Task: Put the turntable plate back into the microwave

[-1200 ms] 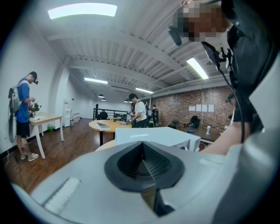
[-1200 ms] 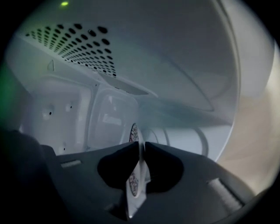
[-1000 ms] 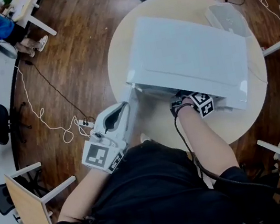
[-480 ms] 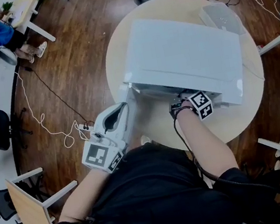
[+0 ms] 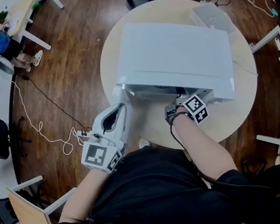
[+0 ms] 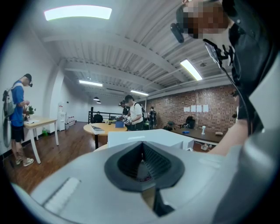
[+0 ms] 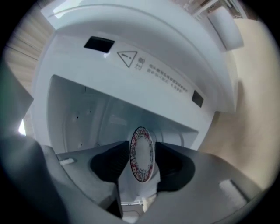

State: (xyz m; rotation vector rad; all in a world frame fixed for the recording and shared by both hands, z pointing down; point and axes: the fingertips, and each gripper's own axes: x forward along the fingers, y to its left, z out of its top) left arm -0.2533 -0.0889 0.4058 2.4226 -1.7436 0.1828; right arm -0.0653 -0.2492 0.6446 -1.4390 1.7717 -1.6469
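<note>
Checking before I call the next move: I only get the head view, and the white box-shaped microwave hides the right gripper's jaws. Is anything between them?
Observer: Yes. The right gripper view shows a small round plate with a red patterned rim standing on edge between the jaws of the right gripper, which are opening.
Operator: Is it in the oven yet?
Observer: The jaws point into the microwave's open white cavity, which fills the view behind the plate. The gripper's own body hides the cavity floor, so I cannot tell whether the plate rests there.
</note>
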